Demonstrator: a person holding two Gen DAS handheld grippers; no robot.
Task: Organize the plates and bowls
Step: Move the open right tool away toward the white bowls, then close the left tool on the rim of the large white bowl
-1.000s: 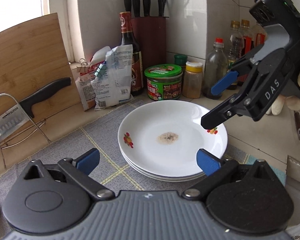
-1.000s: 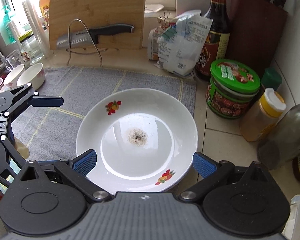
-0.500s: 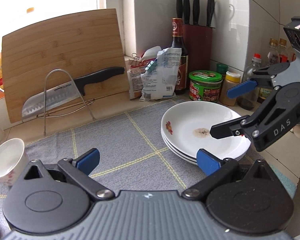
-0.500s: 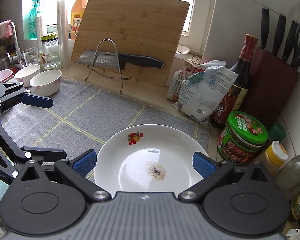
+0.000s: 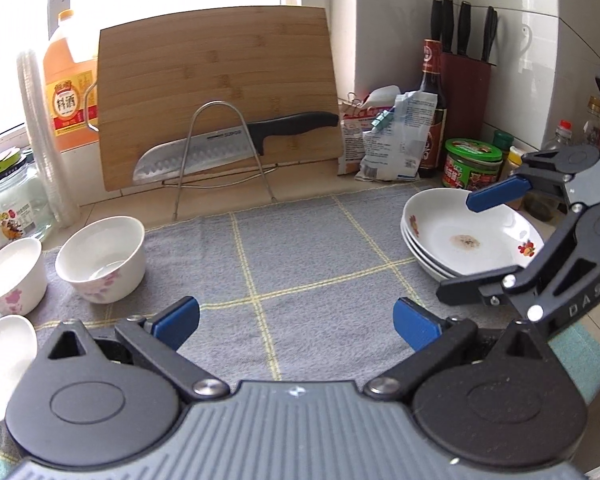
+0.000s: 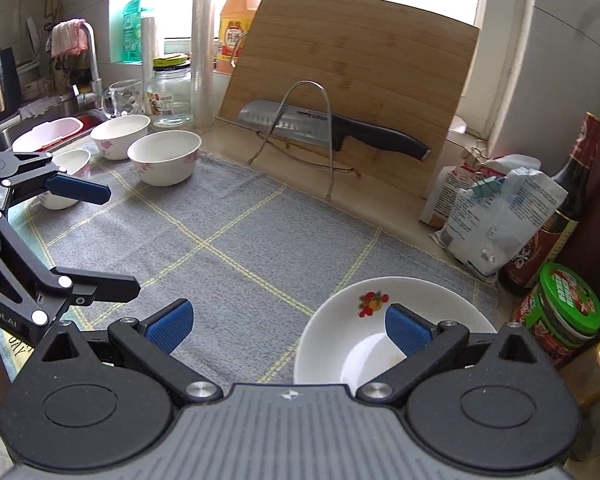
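Observation:
A stack of white plates (image 5: 460, 240) with fruit motifs and a brown stain on the top one sits at the right end of the grey mat (image 5: 300, 248). Three white bowls with pink flowers (image 5: 104, 256) (image 5: 10, 272) (image 5: 0, 356) stand at the mat's left end. My left gripper (image 5: 296, 320) is open over the bare mat, between bowls and plates. My right gripper (image 6: 288, 328) is open too, its right pad above the plates (image 6: 336, 332). From the left wrist view, the right gripper (image 5: 456, 248) hovers over the stack. The bowls (image 6: 164, 156) lie beyond the left gripper (image 6: 116, 240).
A bamboo cutting board (image 5: 220, 92) leans at the back, with a knife (image 5: 236, 144) on a wire rack. Bags, a sauce bottle (image 5: 432, 108), a green-lidded jar (image 5: 472, 162) and a knife block crowd the right corner. A sink (image 6: 40, 132) and glass jar lie left.
Both grippers have drawn back from the plates and swung left, so the bowls and more of the mat have come into view. Both stay open with nothing held.

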